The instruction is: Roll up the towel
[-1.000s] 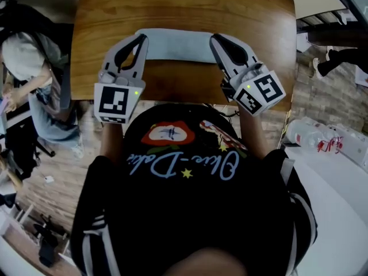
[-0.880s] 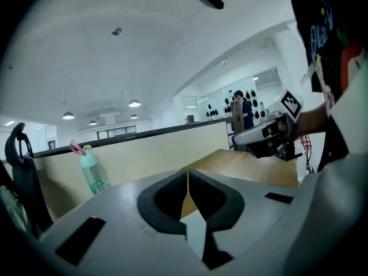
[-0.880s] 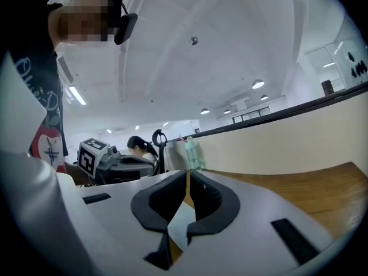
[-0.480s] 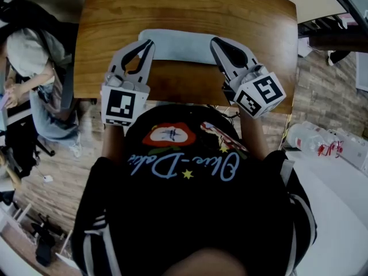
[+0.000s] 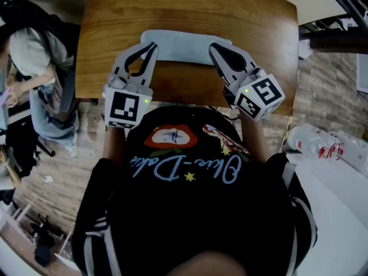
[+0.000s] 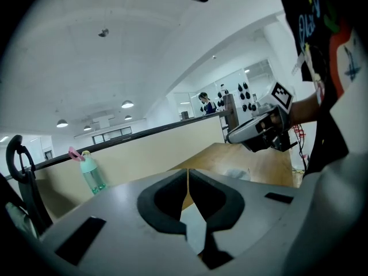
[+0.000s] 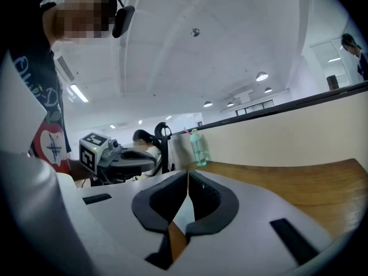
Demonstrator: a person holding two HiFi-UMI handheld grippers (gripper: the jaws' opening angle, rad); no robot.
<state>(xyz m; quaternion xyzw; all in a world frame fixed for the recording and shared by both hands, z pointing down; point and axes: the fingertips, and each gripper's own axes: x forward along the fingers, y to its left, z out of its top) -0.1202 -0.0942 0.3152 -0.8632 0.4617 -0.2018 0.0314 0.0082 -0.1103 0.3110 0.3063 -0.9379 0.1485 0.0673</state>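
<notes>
A wooden table (image 5: 190, 10) fills the top of the head view. The pale grey towel (image 5: 184, 43) lies across it, its long axis running left to right. The left gripper (image 5: 152, 46) and right gripper (image 5: 211, 48) sit at the towel's near edge, one toward each end (neither is nearer). Both have their jaws closed, seemingly pinching that edge. Rolling would carry it toward the towel's far edge.
</notes>
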